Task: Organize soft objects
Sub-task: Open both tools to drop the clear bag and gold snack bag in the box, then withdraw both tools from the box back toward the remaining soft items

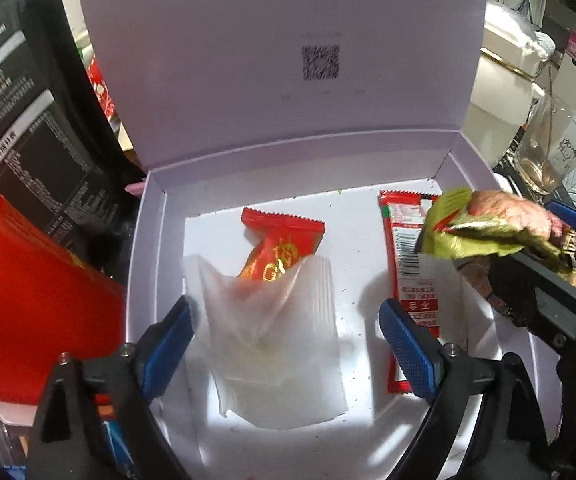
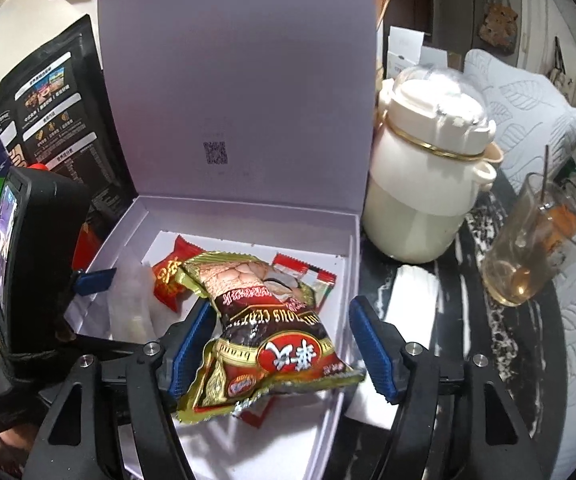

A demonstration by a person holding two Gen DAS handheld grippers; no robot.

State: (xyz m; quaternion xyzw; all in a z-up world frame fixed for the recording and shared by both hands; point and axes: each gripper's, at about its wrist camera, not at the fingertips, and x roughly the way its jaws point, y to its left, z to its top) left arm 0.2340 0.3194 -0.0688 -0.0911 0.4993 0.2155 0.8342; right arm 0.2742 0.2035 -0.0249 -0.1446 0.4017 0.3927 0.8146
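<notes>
An open lilac box holds a clear packet, a red candy wrapper and a long red sachet. My left gripper is open and empty, its fingers either side of the clear packet. My right gripper is open; a gold and brown snack bag lies between its fingers over the box's right side, touching the left finger.
A red box and black printed pouch stand left of the box. A cream lidded jar and a glass mug with a spoon stand on the dark marble table at right.
</notes>
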